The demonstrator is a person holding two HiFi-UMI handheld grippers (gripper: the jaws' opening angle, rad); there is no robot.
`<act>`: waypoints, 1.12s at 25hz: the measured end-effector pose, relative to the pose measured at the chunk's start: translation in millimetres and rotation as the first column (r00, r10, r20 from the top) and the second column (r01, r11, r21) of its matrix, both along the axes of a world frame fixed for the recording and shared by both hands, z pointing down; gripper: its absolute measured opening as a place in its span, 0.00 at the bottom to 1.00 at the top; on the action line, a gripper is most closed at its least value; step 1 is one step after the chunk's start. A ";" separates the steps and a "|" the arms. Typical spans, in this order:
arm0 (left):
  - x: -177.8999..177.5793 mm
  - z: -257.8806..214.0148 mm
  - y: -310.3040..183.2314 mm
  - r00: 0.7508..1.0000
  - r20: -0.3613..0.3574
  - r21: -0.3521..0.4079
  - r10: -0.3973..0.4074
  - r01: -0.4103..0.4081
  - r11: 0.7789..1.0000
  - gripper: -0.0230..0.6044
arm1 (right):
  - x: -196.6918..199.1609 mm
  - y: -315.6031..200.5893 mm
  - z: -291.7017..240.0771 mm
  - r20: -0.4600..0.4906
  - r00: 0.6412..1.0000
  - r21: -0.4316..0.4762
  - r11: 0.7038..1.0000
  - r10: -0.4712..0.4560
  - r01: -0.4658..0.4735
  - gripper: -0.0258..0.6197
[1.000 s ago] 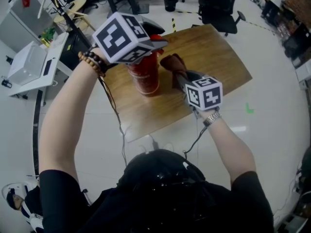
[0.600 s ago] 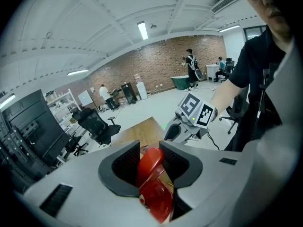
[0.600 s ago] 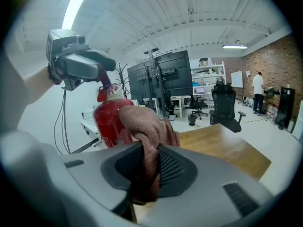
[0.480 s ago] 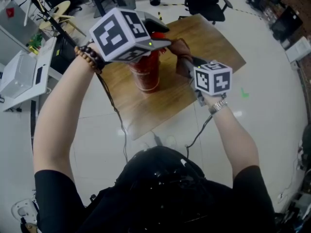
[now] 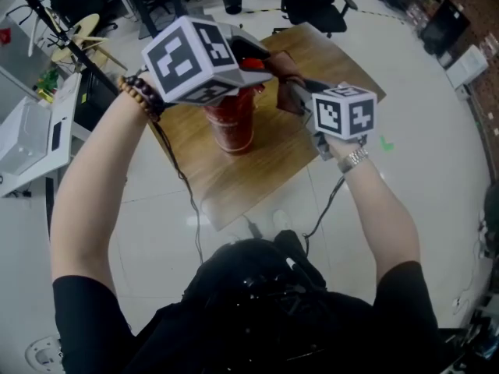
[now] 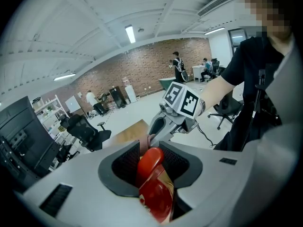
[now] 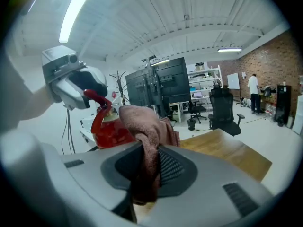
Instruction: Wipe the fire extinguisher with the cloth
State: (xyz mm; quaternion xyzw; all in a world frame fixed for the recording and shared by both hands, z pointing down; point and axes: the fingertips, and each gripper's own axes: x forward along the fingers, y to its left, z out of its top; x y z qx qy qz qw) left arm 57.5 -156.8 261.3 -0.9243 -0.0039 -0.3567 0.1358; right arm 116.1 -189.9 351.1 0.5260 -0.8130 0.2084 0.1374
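A red fire extinguisher (image 5: 231, 123) stands upright on the wooden table (image 5: 257, 170). My left gripper (image 5: 251, 62) sits at its top, shut on the red handle (image 6: 150, 162), which fills the gap between the pads. My right gripper (image 5: 294, 93) is shut on a brownish-pink cloth (image 7: 146, 126). The cloth (image 5: 282, 68) hangs bunched just to the right of the extinguisher's head, close to the left gripper's jaws. In the right gripper view the extinguisher (image 7: 111, 134) is behind the cloth on the left, with the left gripper (image 7: 78, 86) above it. Whether cloth and extinguisher touch I cannot tell.
The table is small and stands on a glossy white floor. A black office chair (image 5: 312, 2) is behind it, and a white desk (image 5: 31, 131) stands at the left. Cables (image 5: 321, 209) trail from both grippers down to the floor near the table's front edge.
My right gripper has risen with the cloth, from beside the extinguisher's body up to its head. The left gripper has shifted and rolled slightly while staying on the handle.
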 end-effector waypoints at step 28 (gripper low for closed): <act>-3.1 -5.8 -24.8 0.837 -0.081 0.081 -0.542 0.547 0.833 0.24 | -84.7 -64.4 -22.2 0.208 0.794 0.031 0.815 -0.571 0.578 0.17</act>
